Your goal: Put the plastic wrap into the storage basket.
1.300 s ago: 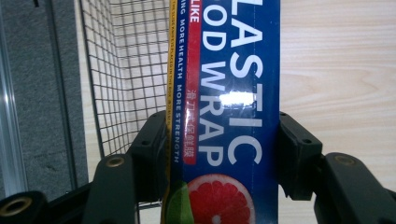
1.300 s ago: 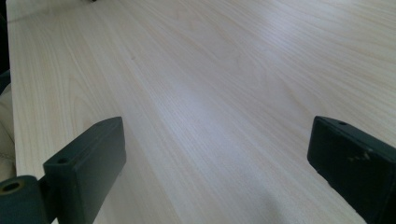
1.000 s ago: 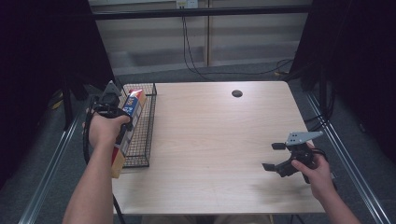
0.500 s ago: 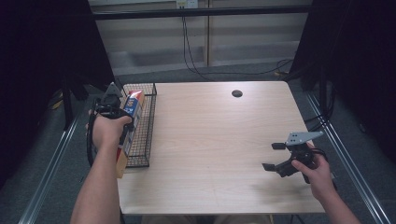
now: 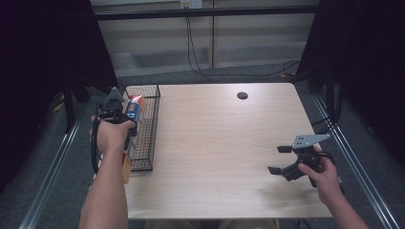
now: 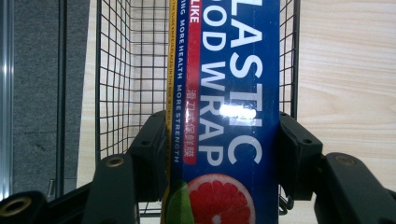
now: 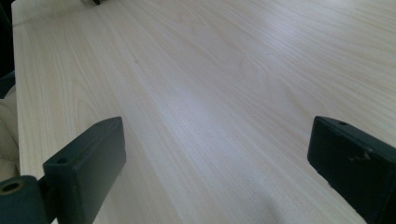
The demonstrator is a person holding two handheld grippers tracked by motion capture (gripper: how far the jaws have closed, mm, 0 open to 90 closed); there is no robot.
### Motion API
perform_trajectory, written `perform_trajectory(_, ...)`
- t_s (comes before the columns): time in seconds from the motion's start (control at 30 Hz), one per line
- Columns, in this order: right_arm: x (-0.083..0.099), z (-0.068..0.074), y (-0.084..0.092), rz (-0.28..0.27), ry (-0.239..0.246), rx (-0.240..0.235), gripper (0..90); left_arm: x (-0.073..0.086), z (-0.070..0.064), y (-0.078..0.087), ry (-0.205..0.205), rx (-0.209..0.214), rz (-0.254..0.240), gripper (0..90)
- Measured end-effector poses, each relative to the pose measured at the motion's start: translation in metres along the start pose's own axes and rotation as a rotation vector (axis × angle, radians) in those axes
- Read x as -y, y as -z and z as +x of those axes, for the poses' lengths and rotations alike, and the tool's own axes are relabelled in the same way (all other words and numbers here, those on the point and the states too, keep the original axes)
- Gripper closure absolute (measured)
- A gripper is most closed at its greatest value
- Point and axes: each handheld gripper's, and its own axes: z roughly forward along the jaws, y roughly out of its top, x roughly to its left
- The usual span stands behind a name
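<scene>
Plastic-wrap box (image 6: 229, 116) — over wire basket (image 6: 130, 70)

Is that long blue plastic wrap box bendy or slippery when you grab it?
Probably stiff: the plastic wrap box stays straight between the left gripper's jaws. Its glossy face shows glare, so it may slip. Held near one end, it might droop toward the wire basket.

my left gripper (image 6: 223, 154) has two chunky matte-black jaws with squared pads, each arm pinned by a brass-ringed screw hole, and a black cable loops off its body below a grey three-cornered plate. my right gripper (image 7: 219, 163) is the same black build, one pad scuffed with pale scratches, a grey plate on top too. both forearms are bare, no sleeves in sight.
</scene>
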Motion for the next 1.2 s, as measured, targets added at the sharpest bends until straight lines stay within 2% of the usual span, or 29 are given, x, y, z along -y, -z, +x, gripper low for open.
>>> perform_trajectory(0.23,0.000,0.001,0.001,0.004,0.002,0.000,4.2,0.001,0.001,-0.005,0.017,-0.009,0.000,44.4)
perform_trajectory(0.27,0.000,0.001,0.000,0.003,0.004,0.002,4.2,0.001,0.001,-0.006,0.010,0.002,0.005,44.4)
perform_trajectory(0.33,0.000,0.001,0.000,0.001,0.008,0.002,4.1,0.000,0.000,-0.007,0.004,-0.024,0.004,44.3)
perform_trajectory(0.37,0.000,0.001,0.000,0.003,0.005,0.002,4.1,0.000,-0.001,-0.007,0.017,-0.012,0.009,44.3)
perform_trajectory(0.67,0.000,0.001,0.001,-0.002,0.001,0.000,4.1,-0.003,-0.003,-0.011,0.029,-0.011,0.003,44.2)
perform_trajectory(0.73,0.000,0.001,0.001,-0.001,0.003,0.000,4.1,-0.005,-0.003,-0.012,0.020,-0.017,0.009,44.2)
perform_trajectory(0.8,0.000,0.001,0.001,-0.001,0.003,-0.002,4.1,-0.006,-0.005,-0.014,0.039,-0.011,0.008,44.2)
perform_trajectory(0.97,0.000,0.002,0.000,0.001,0.006,-0.002,4.1,-0.008,-0.006,-0.019,0.037,-0.014,0.014,44.2)
perform_trajectory(1.0,0.000,0.002,0.000,0.002,0.005,-0.001,4.1,-0.009,-0.007,-0.020,0.049,-0.012,0.014,44.2)
perform_trajectory(1.03,0.000,0.002,0.000,0.003,0.006,0.000,4.1,-0.010,-0.006,-0.020,0.039,-0.019,0.020,44.2)
perform_trajectory(1.17,0.000,0.001,0.000,0.005,0.004,0.000,4.0,-0.011,-0.007,-0.023,0.049,-0.018,0.022,44.1)
perform_trajectory(1.2,0.000,0.001,0.000,0.006,0.005,0.000,4.0,-0.012,-0.006,-0.024,0.030,-0.032,0.024,44.1)
